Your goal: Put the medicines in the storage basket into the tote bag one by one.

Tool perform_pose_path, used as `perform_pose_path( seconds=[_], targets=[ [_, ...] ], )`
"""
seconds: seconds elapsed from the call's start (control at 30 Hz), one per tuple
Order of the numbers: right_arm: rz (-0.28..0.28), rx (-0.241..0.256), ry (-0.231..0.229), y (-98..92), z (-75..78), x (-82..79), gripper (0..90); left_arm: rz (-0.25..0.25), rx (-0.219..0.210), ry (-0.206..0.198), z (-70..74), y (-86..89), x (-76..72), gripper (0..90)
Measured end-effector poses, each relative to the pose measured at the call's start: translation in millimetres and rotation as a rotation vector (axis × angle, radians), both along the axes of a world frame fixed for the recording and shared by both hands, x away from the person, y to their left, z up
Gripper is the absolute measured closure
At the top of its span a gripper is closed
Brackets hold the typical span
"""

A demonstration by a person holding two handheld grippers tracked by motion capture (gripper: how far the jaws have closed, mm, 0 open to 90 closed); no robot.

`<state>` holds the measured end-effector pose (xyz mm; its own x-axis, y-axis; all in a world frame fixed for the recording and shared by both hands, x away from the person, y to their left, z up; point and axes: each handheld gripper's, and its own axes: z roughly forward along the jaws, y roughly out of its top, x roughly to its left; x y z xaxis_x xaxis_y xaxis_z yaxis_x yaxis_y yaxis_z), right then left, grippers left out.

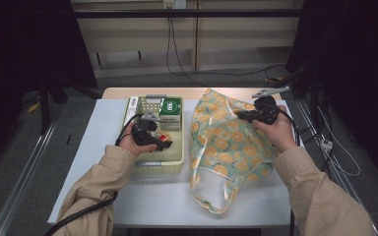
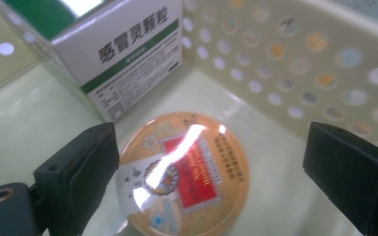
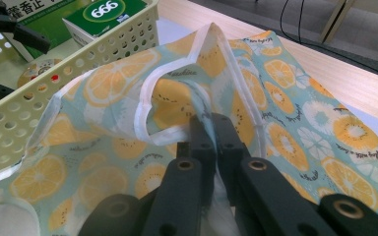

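Fruit-print bag (image 1: 229,142) lies just right of the basket (image 1: 153,167); right gripper (image 3: 211,129) pinched on its hem. Round tin (image 2: 184,172) on basket floor, beside the medicine box (image 2: 123,59). Left gripper (image 2: 211,162) jaws apart, straddling tin: lower squarely, close across its widest part.

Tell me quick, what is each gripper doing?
Left gripper: open, jaws either side of the round tin in the basket.
Right gripper: shut on the fruit-print bag.
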<state>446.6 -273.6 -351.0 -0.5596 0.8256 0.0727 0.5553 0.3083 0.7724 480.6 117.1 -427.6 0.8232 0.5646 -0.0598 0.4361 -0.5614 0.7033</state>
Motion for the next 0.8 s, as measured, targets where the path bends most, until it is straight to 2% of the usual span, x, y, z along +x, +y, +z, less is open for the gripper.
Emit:
perform_pose_path(
  seconds=[0.2, 0.3, 0.33, 0.37, 0.43, 0.47, 0.5, 0.6, 0.67, 0.7, 0.77, 0.8],
  targets=[
    [0.005, -0.001, 0.005, 1.9, -1.8, 1.5, 89.9, -0.019, 0.074, -0.005, -3.9, -4.6, 3.4, 6.9],
    [0.010, -0.002, 0.006, 3.0, -2.8, 2.1, 90.0, 0.001, 0.093, -0.009, -7.8, -5.6, 5.8, 6.9],
    [0.011, -0.003, 0.005, 3.1, -2.8, 2.2, 89.9, 0.007, 0.083, 0.009, -9.3, -5.9, 6.5, 6.9],
    [0.011, -0.002, 0.005, 3.0, -2.7, 2.2, 89.9, 0.000, 0.108, 0.020, -9.8, -5.3, 7.7, 6.9],
    [0.009, 0.002, 0.002, 2.4, -2.4, 2.1, 89.9, 0.019, 0.119, 0.025, -11.6, -6.1, 8.3, 7.0],
    [0.009, 0.002, 0.005, 2.1, -2.4, 1.9, 89.9, 0.004, 0.107, 0.045, -12.5, -5.4, 9.0, 7.6],
    [0.008, -0.001, 0.005, 1.8, -2.4, 1.8, 89.9, 0.005, 0.113, 0.049, -13.4, -5.5, 9.1, 8.2],
    [0.008, 0.000, 0.002, 1.2, -1.8, 1.3, 89.9, 0.006, 0.147, 0.083, -15.9, -4.8, 9.4, 9.0],
    [0.006, -0.002, 0.001, 1.2, -1.5, 0.8, 89.9, 0.017, 0.167, 0.077, -16.7, -4.0, 8.8, 12.1],
    [0.007, -0.005, 0.002, 1.4, -1.4, 0.5, 89.9, 0.025, 0.173, 0.096, -16.9, -3.7, 8.4, 13.2],
    [0.009, -0.008, 0.001, 1.7, -0.5, -0.1, 89.9, 0.033, 0.171, 0.108, -16.4, -2.7, 9.0, 19.7],
    [0.006, -0.005, -0.001, 1.7, 0.2, -0.5, 89.9, 0.040, 0.170, 0.117, -16.1, -2.4, 9.3, 19.7]
  ],
)
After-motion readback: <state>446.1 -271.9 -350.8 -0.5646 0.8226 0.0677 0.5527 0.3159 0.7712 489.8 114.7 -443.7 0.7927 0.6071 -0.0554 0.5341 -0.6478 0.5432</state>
